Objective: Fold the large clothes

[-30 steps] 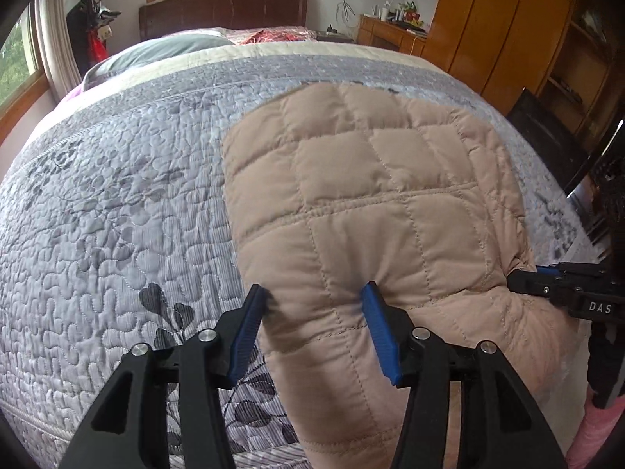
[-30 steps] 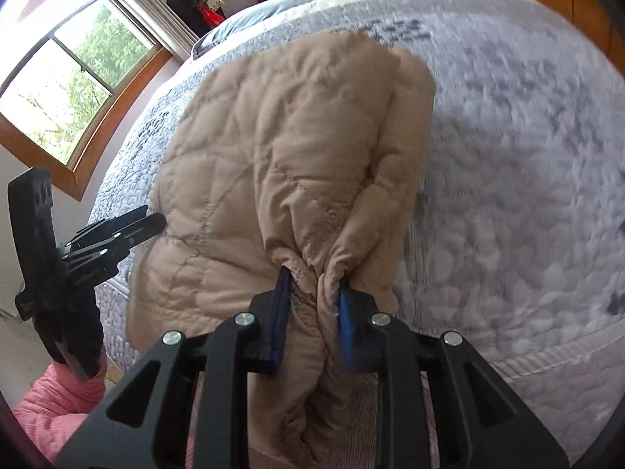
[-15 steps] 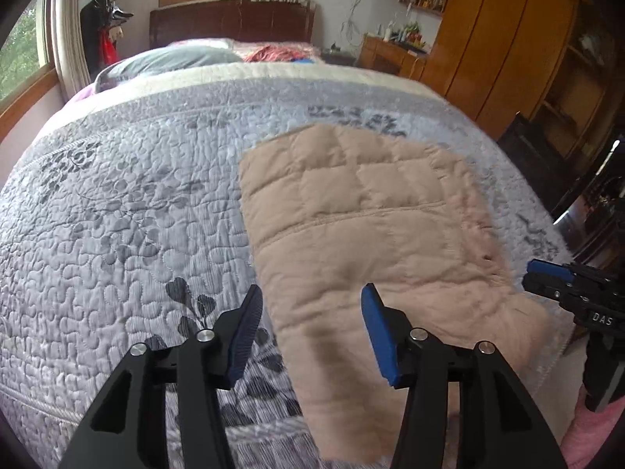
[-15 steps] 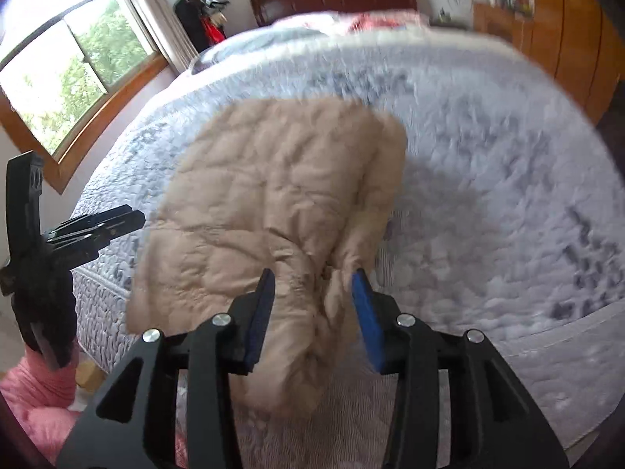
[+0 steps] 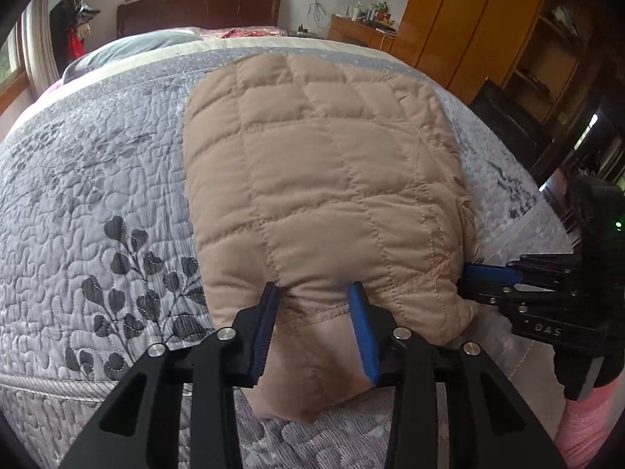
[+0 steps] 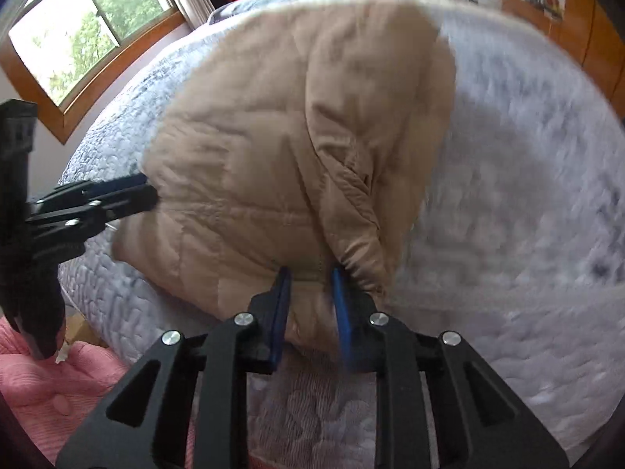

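Note:
A tan quilted jacket (image 5: pixel 324 179) lies folded on the grey floral bedspread (image 5: pixel 97 203), its near edge at the bed's front. My left gripper (image 5: pixel 314 297) is open, its blue fingers either side of the jacket's near edge. My right gripper (image 6: pixel 310 277) is open too, straddling a gathered cuff at the jacket's near right corner (image 6: pixel 351 234). Each gripper shows in the other's view: the right one (image 5: pixel 484 273) touches the jacket's right side, the left one (image 6: pixel 129 191) its left side.
Pillows and a dark headboard (image 5: pixel 199 8) are at the far end of the bed. A wooden wardrobe (image 5: pixel 480 23) and shelves stand on the right, a window (image 6: pixel 86 35) on the left. A pink garment (image 6: pixel 43 375) is below the bed's front edge.
The right gripper let go of the jacket's gathered end and opened. Both grippers pulled back, then came forward again to the jacket's near edge.

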A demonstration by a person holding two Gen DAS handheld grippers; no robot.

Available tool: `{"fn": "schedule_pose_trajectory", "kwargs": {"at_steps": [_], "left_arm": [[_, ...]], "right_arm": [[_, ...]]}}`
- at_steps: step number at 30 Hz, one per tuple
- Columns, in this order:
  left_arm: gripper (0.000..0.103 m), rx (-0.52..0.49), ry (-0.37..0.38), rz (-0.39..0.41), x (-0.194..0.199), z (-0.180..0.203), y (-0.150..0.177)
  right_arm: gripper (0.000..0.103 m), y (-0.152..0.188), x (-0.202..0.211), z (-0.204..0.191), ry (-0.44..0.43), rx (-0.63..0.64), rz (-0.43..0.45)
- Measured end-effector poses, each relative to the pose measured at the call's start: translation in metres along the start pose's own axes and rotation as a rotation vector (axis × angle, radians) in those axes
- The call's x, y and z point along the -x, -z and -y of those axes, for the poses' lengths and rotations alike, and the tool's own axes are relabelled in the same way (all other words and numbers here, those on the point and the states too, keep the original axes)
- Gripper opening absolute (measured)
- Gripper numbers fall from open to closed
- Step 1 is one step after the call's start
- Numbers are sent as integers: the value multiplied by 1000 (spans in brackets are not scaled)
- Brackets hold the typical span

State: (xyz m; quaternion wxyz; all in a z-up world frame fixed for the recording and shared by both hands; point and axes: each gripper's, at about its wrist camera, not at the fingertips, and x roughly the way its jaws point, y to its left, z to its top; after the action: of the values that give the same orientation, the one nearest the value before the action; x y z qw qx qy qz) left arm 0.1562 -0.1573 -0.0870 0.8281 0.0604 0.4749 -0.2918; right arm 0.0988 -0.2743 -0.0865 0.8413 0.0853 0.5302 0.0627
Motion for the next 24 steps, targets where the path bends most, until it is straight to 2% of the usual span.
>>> {"fn": "schedule_pose_trajectory", "kwargs": {"at_steps": [2, 7, 10, 12, 15, 17, 19, 22, 24], "left_arm": [[40, -19, -32, 16, -6, 4, 6], [38, 4, -17, 18, -1, 2, 6], [38, -3, -4, 19, 15, -2, -4], [38, 11, 12, 49, 28, -8, -17], [38, 27, 0, 101, 40, -16, -45], [38, 43, -4, 103, 36, -21, -65], [38, 69, 27, 65, 23, -27, -87], [38, 94, 20, 24, 0, -32, -108], [38, 111, 24, -20, -20, -37, -117]], "right_arm": [[21, 4, -1, 3, -10, -13, 22], [20, 2, 2, 0, 2, -4, 28], [25, -6, 21, -1, -26, 11, 45], [25, -17, 45, -3, -42, 28, 97], [26, -41, 66, -12, -26, 66, 159], [26, -66, 69, -15, -5, 77, 185], [26, -90, 65, -13, 6, 70, 188], [27, -129, 45, -6, 60, 46, 173], [27, -145, 29, 0, 62, 22, 146]]}}
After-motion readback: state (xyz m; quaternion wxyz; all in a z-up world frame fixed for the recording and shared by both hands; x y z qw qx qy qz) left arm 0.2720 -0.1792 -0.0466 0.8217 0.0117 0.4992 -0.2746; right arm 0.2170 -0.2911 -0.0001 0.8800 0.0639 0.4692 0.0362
